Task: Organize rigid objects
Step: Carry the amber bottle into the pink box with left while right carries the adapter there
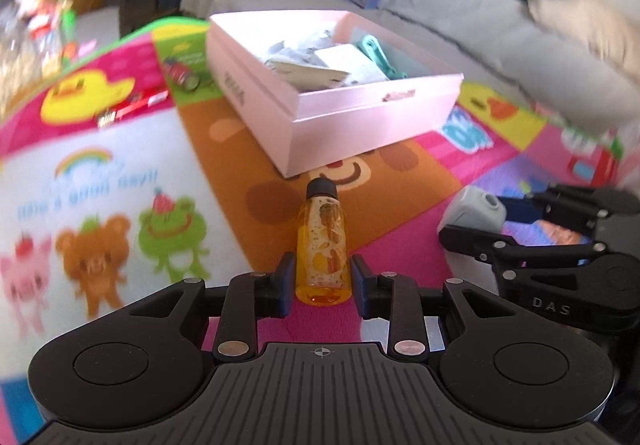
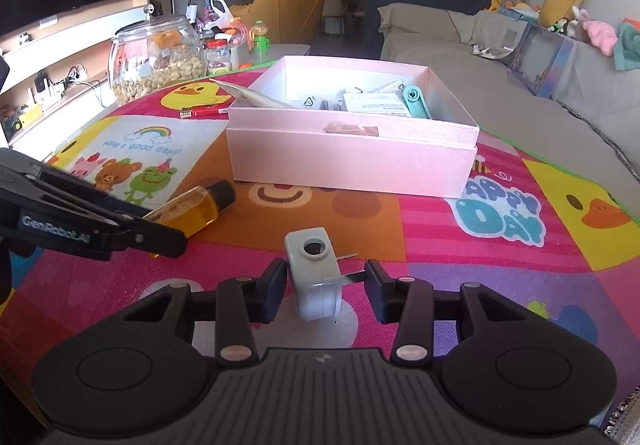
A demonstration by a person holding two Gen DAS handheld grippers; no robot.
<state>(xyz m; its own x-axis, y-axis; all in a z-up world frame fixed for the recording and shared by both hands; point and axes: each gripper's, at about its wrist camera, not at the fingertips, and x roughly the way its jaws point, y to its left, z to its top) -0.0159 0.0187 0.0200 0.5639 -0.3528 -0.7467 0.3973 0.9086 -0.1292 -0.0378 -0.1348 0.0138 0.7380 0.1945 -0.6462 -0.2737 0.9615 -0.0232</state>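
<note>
A small bottle of yellow liquid with a black cap (image 1: 322,245) points toward the pink box, and my left gripper (image 1: 323,279) is shut on its lower body. In the right wrist view the same bottle (image 2: 192,209) lies tilted just above the mat in the left gripper (image 2: 168,225). A small grey and white gadget with a round hole (image 2: 312,269) stands on the mat between the fingers of my right gripper (image 2: 326,285). The left pad is at its side and the right pad stands clear of its body. The open pink box (image 2: 352,161) holds papers and a teal clip.
A colourful cartoon play mat (image 2: 500,213) covers the table. Behind the box lie a red pen (image 2: 204,111) and a glass jar of nuts (image 2: 156,57). A grey sofa (image 2: 460,57) with toys runs along the right. The right gripper (image 1: 492,221) is close beside the left one.
</note>
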